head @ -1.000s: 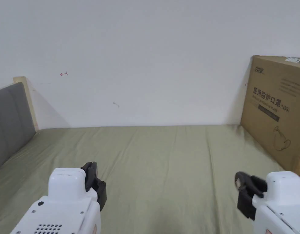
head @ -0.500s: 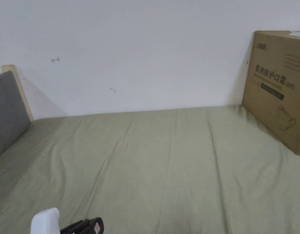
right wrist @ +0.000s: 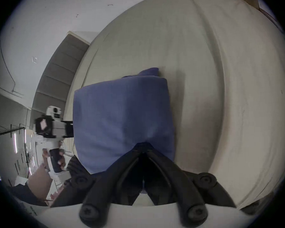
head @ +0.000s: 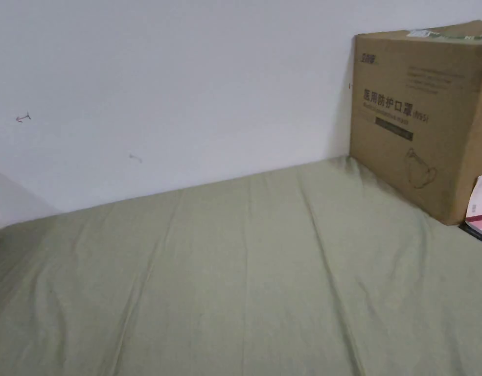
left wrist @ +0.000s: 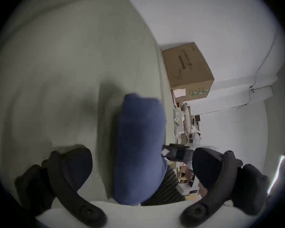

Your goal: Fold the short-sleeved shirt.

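The right claw grips the blue shirt, which hangs toward the bed; the left claw, released, is beside it.

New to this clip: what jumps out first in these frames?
The blue shirt stands out, hanging over the pale green bedsheet, with the right hand-held gripper shut on its edge. In the left gripper view the left hand-held gripper has its jaws wide apart on either side of the blurred shirt. The big cardboard box stands on the bed against the white wall, at the right of the head view.
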A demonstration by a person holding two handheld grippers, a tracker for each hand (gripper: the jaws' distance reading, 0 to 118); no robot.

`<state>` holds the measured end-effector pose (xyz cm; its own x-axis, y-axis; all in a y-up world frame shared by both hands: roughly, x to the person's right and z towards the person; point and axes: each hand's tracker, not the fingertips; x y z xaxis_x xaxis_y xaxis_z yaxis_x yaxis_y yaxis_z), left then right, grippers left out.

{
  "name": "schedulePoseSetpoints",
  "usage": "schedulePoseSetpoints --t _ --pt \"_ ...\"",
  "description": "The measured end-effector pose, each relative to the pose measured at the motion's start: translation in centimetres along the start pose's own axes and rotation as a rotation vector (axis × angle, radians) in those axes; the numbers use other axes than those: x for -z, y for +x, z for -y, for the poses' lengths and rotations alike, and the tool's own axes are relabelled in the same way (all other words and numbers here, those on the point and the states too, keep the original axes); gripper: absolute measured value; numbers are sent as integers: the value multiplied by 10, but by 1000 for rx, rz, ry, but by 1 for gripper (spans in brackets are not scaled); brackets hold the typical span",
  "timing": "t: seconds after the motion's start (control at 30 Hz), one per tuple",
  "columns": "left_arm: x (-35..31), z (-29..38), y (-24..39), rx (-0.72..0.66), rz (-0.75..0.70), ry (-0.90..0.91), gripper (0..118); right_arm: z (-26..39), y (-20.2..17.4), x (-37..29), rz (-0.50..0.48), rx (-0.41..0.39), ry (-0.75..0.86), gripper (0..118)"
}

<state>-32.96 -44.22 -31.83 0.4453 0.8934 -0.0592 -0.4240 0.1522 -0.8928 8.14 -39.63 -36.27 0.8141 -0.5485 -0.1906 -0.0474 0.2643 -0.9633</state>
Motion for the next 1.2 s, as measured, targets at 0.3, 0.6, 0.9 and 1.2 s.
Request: schedulePoseSetpoints --t 0.3,0.6,0.9,1.2 --pt "72 -11 8 -52 258 -133 118 2 1 2 -3 32 7 0" --pt "65 -4 -22 -1 40 -88 23 8 5 2 -35 108 35 0" --pt "-9 -6 30 -31 138 53 23 13 -16 -49 -14 42 169 0" --pt "-199 -86 10 55 -291 189 24 14 -38 -107 -34 15 243 0"
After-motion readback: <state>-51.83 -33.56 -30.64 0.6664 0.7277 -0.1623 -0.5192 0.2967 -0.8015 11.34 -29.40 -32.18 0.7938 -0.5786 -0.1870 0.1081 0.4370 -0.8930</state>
